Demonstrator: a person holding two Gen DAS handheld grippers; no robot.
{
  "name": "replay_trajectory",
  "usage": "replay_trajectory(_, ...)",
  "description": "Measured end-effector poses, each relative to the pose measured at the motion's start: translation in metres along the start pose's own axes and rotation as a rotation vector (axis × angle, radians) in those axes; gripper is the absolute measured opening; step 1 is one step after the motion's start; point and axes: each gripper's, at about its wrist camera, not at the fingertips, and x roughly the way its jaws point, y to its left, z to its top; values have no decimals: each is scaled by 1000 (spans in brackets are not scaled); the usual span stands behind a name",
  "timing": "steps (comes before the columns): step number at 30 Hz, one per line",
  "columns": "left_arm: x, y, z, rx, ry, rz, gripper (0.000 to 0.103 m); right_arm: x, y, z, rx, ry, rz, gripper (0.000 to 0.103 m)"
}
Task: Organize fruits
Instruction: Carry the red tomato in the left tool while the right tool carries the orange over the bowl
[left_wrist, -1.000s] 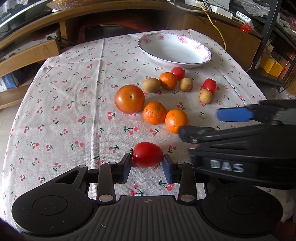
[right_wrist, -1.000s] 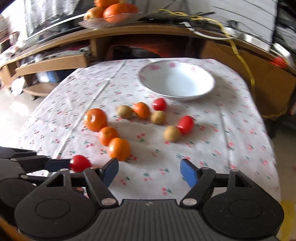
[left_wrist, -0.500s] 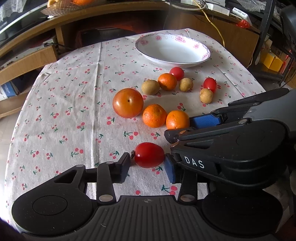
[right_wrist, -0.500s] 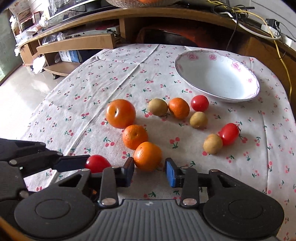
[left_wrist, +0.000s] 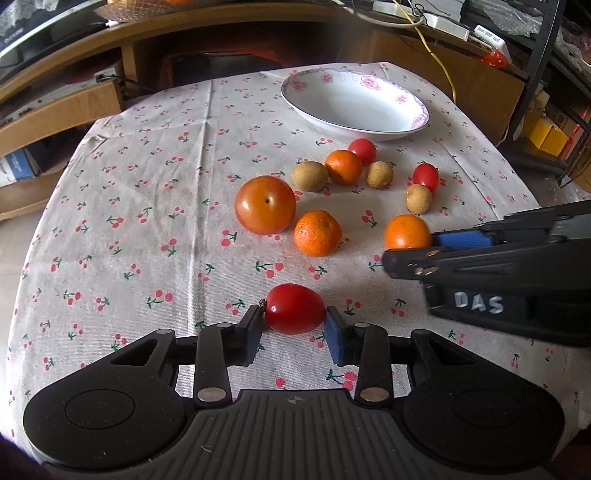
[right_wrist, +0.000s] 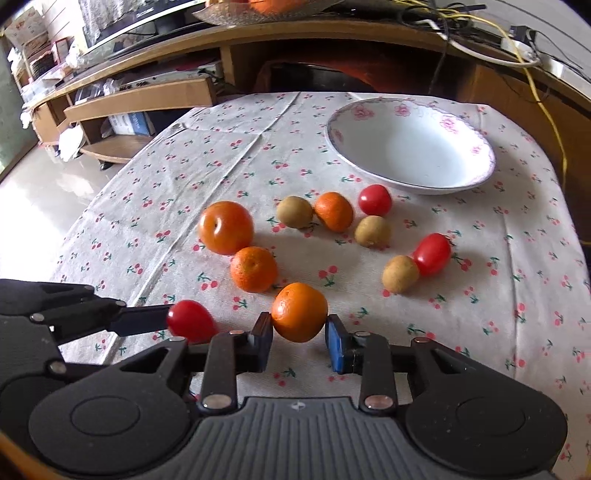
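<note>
My left gripper (left_wrist: 294, 325) is shut on a red cherry tomato (left_wrist: 294, 308) and holds it just above the tablecloth. My right gripper (right_wrist: 299, 334) is shut on an orange (right_wrist: 299, 312), which also shows in the left wrist view (left_wrist: 406, 232). A white bowl with pink flowers (left_wrist: 417, 122) stands empty at the back of the table; it shows in the right wrist view too (right_wrist: 480, 177). Loose fruit lies between: a big orange-red persimmon (left_wrist: 265, 205), an orange (left_wrist: 317, 233), another orange (left_wrist: 342, 167), brown kiwis (left_wrist: 309, 176) and two red tomatoes (left_wrist: 425, 176).
The table carries a white cloth with a cherry print (left_wrist: 147, 221). Wooden shelves (left_wrist: 55, 110) stand behind to the left, a yellow cable (left_wrist: 436, 55) and a dark rack (left_wrist: 535, 55) to the right. The right gripper's body (left_wrist: 498, 273) fills the right side of the left wrist view.
My right gripper has closed on the nearest orange and drawn it to the right, away from the other orange. My left gripper keeps hold of the red tomato.
</note>
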Motion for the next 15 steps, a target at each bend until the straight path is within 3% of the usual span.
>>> replay_trajectory(15, -19, -11, 18, 12, -59, 0, 44, -34, -14, 4, 40, -79, -6, 31)
